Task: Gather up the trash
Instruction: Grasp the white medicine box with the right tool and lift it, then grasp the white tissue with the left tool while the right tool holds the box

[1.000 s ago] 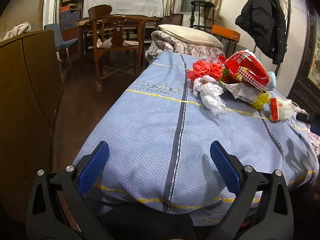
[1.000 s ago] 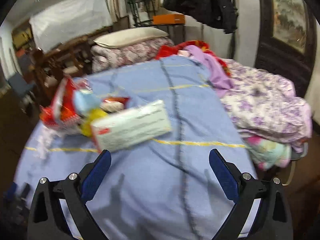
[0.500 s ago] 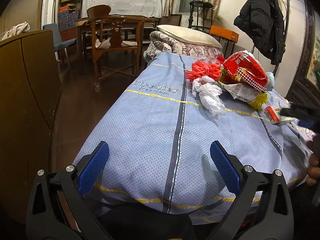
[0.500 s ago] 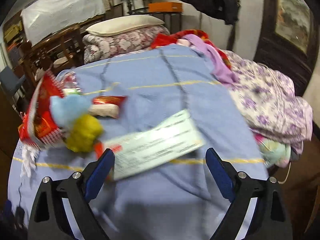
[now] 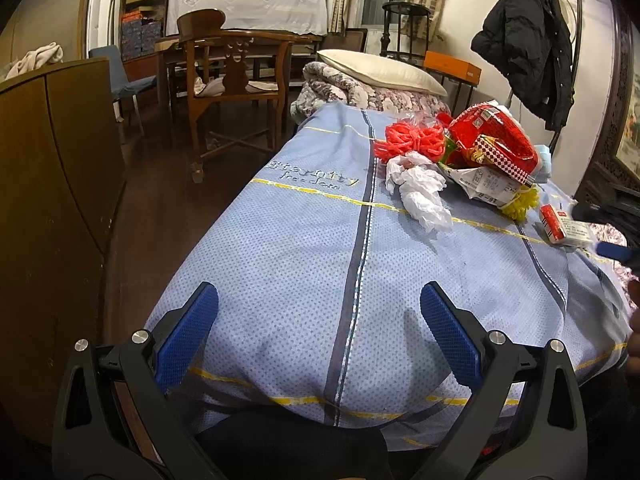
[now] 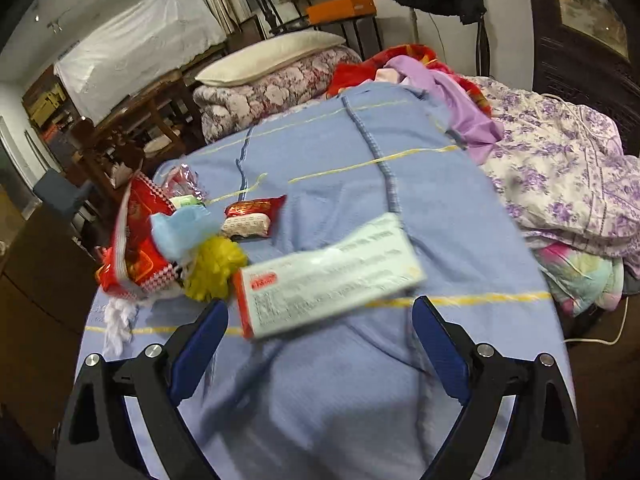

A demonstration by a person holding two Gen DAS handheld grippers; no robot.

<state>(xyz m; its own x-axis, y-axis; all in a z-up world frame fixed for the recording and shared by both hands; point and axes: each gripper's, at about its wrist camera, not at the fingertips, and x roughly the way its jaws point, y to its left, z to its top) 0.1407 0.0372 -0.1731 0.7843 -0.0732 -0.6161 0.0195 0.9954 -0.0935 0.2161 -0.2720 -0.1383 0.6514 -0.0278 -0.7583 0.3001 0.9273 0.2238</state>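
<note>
A heap of trash lies on the blue bedspread [image 5: 304,248]: a red snack bag [image 5: 496,146], a red net bundle [image 5: 416,140], crumpled white plastic [image 5: 420,188], a yellow wad [image 5: 522,202] and a flat white box with a red end [image 5: 564,226]. My left gripper [image 5: 320,304] hangs open over bare bedspread near the bed's foot, well short of the heap. My right gripper [image 6: 320,310] is open, and the white box [image 6: 328,276] lies just beyond its fingertips, untouched. Left of the box sit the yellow wad [image 6: 214,266], a pale blue wad [image 6: 180,228], the snack bag [image 6: 136,248] and a small red packet [image 6: 252,216].
Floral and purple bedding [image 6: 560,184] is piled along the bed's right side. A pillow on a folded quilt [image 5: 380,72] lies at the head. A wooden cabinet [image 5: 52,184] stands left of the bed, a wooden chair [image 5: 232,80] beyond it. A black coat [image 5: 524,40] hangs on the wall.
My right gripper has come closer to the white box, which now lies right in front of its tips; its blue pad has entered the left wrist view's right edge. The left gripper stayed put.
</note>
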